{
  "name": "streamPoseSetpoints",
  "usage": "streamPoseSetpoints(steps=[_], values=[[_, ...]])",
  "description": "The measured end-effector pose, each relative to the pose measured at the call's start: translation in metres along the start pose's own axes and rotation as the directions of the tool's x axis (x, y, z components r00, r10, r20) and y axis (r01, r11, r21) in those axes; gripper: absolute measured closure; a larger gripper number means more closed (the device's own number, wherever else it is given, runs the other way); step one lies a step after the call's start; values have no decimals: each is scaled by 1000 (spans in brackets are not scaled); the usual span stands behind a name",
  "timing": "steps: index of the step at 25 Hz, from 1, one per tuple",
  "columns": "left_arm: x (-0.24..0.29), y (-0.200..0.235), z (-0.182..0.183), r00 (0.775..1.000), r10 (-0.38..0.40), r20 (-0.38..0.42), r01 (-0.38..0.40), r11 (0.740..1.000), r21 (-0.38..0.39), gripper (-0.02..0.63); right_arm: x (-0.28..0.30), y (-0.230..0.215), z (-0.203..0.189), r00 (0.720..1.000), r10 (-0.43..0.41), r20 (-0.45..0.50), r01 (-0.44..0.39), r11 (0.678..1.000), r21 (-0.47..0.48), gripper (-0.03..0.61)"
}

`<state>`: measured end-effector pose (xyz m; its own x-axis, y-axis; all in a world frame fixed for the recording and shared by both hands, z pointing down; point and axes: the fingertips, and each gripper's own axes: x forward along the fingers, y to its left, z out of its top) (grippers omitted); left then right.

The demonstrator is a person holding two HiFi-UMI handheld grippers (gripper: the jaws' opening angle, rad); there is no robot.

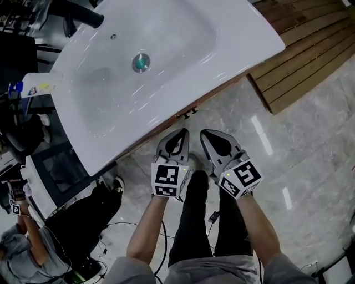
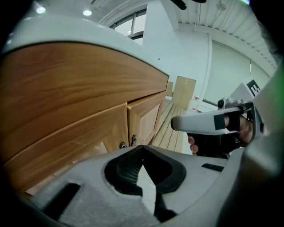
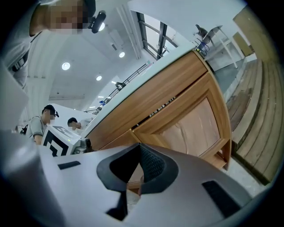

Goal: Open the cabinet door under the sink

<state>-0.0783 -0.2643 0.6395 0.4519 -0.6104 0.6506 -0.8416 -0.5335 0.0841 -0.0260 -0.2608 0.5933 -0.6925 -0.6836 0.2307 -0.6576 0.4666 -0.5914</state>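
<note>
A white sink (image 1: 166,50) sits on a wooden cabinet whose front edge (image 1: 183,113) shows just under the basin rim, with small dark door handles (image 1: 191,112). In the left gripper view two closed cabinet doors (image 2: 144,119) meet at a seam, with two small metal knobs (image 2: 128,142) beside it. My left gripper (image 1: 183,132) (image 2: 142,147) and right gripper (image 1: 204,133) (image 3: 139,145) hang side by side just in front of the cabinet, apart from it. Both are shut and hold nothing. The right gripper view shows a closed panelled door (image 3: 195,124).
Wooden decking (image 1: 299,55) lies on the marble floor to the right of the cabinet. A dark faucet (image 1: 83,14) and a bottle (image 1: 39,86) are at the sink's far side. A person (image 1: 28,244) crouches at lower left, near cables (image 1: 111,224).
</note>
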Motion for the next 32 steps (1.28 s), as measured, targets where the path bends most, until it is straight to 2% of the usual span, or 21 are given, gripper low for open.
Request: streamPoseSetpoints(steps=[5, 11, 17, 23, 32], values=[[18, 3, -20, 999, -1, -33, 2, 998, 58, 604, 5, -11, -18, 1000, -18, 1, 18, 999, 43, 571], [39, 14, -36, 998, 53, -44, -47, 990, 133, 603, 3, -24, -30, 1000, -21, -3, 21, 999, 42, 571], [54, 18, -41, 995, 80, -56, -67, 976, 205, 561, 1, -36, -39, 999, -39, -1, 39, 997, 71, 571], [68, 22, -52, 991, 107, -84, -87, 974, 211, 549, 0, -41, -41, 999, -40, -6, 40, 996, 74, 571], [69, 25, -51, 986, 151, -67, -133, 967, 217, 557, -4, -50, -47, 999, -51, -18, 52, 995, 86, 571]])
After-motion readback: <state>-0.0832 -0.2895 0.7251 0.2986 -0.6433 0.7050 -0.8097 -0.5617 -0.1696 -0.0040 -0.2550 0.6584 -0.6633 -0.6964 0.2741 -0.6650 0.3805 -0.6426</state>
